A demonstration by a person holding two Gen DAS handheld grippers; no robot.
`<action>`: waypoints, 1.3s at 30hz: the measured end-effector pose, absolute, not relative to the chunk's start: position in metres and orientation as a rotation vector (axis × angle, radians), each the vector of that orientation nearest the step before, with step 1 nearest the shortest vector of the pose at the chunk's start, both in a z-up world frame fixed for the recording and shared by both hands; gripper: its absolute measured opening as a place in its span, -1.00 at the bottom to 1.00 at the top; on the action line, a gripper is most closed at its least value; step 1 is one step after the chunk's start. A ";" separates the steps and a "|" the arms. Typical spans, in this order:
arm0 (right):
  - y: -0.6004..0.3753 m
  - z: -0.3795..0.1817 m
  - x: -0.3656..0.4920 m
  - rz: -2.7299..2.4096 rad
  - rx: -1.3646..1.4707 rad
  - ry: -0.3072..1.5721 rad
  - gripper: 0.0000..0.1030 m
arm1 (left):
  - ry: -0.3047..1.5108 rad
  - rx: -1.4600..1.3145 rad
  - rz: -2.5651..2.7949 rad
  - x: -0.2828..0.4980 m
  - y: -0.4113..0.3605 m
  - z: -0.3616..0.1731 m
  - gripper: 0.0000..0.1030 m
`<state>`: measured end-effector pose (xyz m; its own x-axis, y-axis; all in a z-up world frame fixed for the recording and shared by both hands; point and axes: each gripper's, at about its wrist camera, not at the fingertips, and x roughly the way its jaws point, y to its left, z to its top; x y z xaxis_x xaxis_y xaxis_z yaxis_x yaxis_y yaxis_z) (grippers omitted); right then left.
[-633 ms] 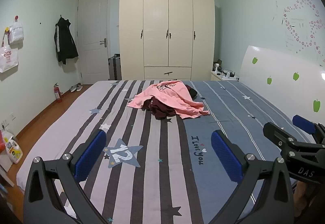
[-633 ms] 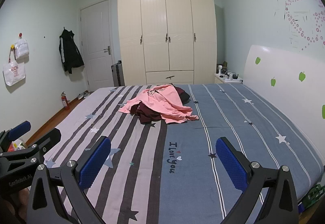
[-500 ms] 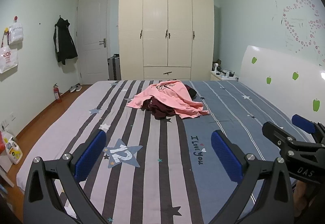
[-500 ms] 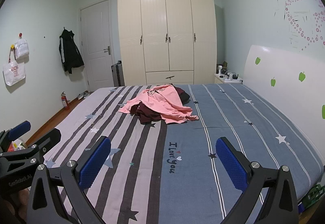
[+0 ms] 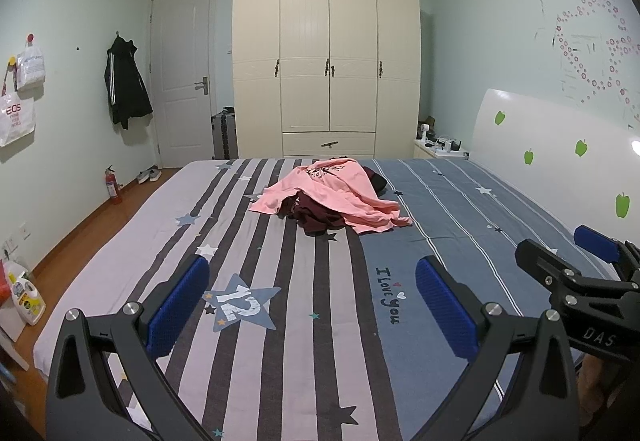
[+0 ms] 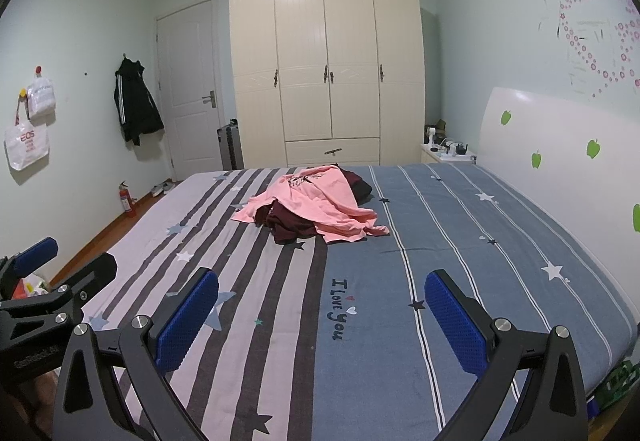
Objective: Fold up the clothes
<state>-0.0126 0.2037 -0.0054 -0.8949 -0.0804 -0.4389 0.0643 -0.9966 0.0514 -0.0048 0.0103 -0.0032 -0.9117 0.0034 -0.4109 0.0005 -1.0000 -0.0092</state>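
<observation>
1. Left tongs (image 5: pixel 308 297): spread wide and empty, held over the near part of the bed (image 5: pixel 280 361), well short of the clothes.
2. Striped half of the bed cover: bare except for printed stars; no folded garment lay on it.
3. Pink garment (image 5: pixel 332 193): crumpled at the middle of the bed toward its far edge, draped over a dark maroon garment (image 5: pixel 316 219). Both lay in one loose heap, unfolded.
4. Blue half of the bed cover (image 6: pixel 460 241): also without any folded item.
5. Right tongs (image 6: pixel 322 315): spread wide and empty, likewise well apart from the heap.
6. Progress, as judged: folding had not begun. Remaining work was to reach the heap, separate the two garments, spread each flat and fold it.
</observation>
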 end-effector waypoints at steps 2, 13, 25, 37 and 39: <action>0.204 -0.005 -0.013 -2.987 0.695 -0.058 0.98 | -0.016 -0.660 3.070 -0.006 0.011 -0.003 0.99; 0.205 -0.002 -0.013 -2.987 0.696 -0.062 0.98 | -0.018 -0.647 3.069 -0.002 0.007 -0.003 0.99; 0.205 -0.001 -0.010 -2.988 0.687 -0.058 0.98 | -0.013 -0.647 3.069 0.000 0.007 0.000 0.99; 0.203 -0.002 -0.007 -2.991 0.679 -0.058 0.98 | -0.012 -0.638 3.070 0.001 0.005 0.002 0.99; 0.203 -0.002 -0.007 -2.991 0.679 -0.058 0.98 | -0.012 -0.637 3.070 0.002 0.004 0.003 0.99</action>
<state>-0.0073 0.2033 -0.0016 -0.8993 -0.0801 -0.4299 0.0635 -0.9966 0.0529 0.0018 0.0044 0.0030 -0.9175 0.0073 -0.3977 -0.0042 -1.0000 -0.0087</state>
